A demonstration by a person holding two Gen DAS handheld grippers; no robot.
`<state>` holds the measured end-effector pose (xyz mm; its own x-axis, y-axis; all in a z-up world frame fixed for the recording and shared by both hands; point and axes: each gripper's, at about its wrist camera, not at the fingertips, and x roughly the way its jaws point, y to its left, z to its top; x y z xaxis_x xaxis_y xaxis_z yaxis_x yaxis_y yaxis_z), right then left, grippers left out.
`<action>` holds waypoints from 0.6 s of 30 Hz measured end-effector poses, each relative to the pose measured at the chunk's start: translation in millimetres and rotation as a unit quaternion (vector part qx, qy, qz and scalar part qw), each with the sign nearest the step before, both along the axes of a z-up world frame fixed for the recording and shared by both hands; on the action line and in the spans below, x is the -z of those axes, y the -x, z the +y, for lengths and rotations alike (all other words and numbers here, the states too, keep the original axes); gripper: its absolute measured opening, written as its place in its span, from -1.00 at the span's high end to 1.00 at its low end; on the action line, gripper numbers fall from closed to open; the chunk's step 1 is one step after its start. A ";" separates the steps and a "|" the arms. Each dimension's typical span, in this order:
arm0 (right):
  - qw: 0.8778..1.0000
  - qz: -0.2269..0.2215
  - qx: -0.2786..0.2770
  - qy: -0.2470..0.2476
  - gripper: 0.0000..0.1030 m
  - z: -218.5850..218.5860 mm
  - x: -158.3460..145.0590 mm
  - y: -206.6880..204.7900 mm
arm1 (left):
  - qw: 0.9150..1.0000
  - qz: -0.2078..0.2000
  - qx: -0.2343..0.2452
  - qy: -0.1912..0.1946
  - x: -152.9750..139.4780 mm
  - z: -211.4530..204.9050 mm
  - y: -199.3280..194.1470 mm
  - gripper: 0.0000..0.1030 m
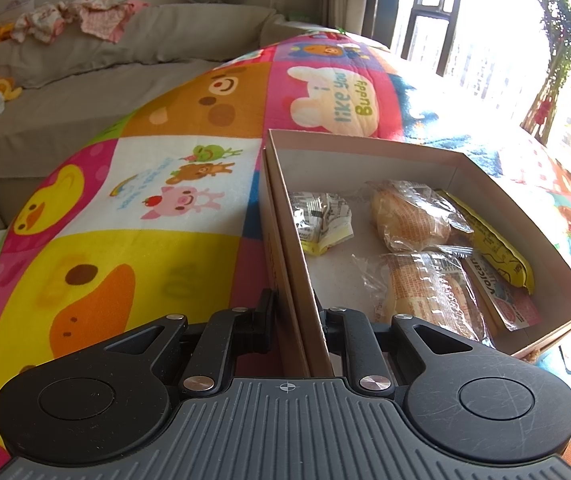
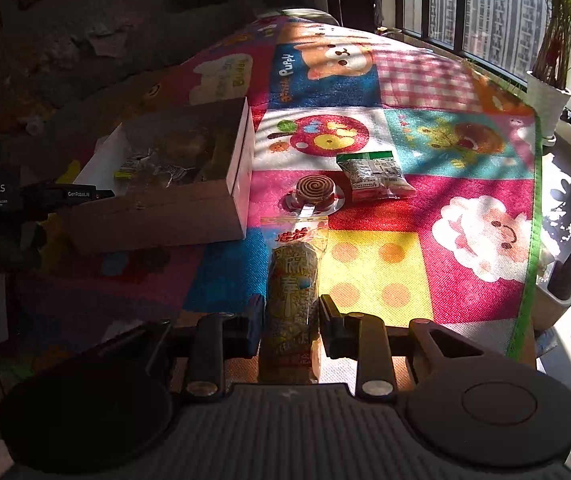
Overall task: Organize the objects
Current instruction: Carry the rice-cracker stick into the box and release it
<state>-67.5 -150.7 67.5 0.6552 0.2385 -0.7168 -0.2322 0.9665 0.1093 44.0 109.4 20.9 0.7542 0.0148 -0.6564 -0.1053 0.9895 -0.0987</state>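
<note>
My left gripper is shut on the near left wall of an open cardboard box that sits on a cartoon play mat. Several wrapped snacks lie inside: two clear-wrapped buns, a yellow packet and a small black-and-white packet. My right gripper is shut on a long clear-wrapped snack roll above the mat. The box lies to its left, with the left gripper on it. A spiral candy and a green-topped packet lie on the mat ahead.
The play mat covers the table; its green edge runs at the right. Potted plants stand by the window beyond it. A grey sofa with clothes and toys lies at the far left.
</note>
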 end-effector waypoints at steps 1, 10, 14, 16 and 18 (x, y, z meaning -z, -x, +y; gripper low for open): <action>1.000 -0.001 -0.001 -0.004 0.45 0.5 -2.9 2.7 | 1.000 0.000 0.000 0.000 0.0 -0.7 0.0 0.67; 0.999 -0.023 -0.034 -0.009 0.45 17.9 -26.6 10.2 | 1.000 -0.001 -0.001 0.003 0.0 -0.3 0.6 0.66; 0.997 -0.041 -0.058 -0.016 0.45 31.4 -39.7 4.2 | 1.000 -0.002 -0.002 0.003 0.3 0.1 0.2 0.66; 0.996 -0.049 -0.071 -0.022 0.45 39.6 -45.9 -4.1 | 1.000 -0.002 -0.002 0.003 0.5 0.1 -0.3 0.67; 0.995 -0.059 -0.082 -0.023 0.45 48.8 -50.7 -15.3 | 1.000 -0.002 -0.002 0.003 0.5 0.4 -0.1 0.67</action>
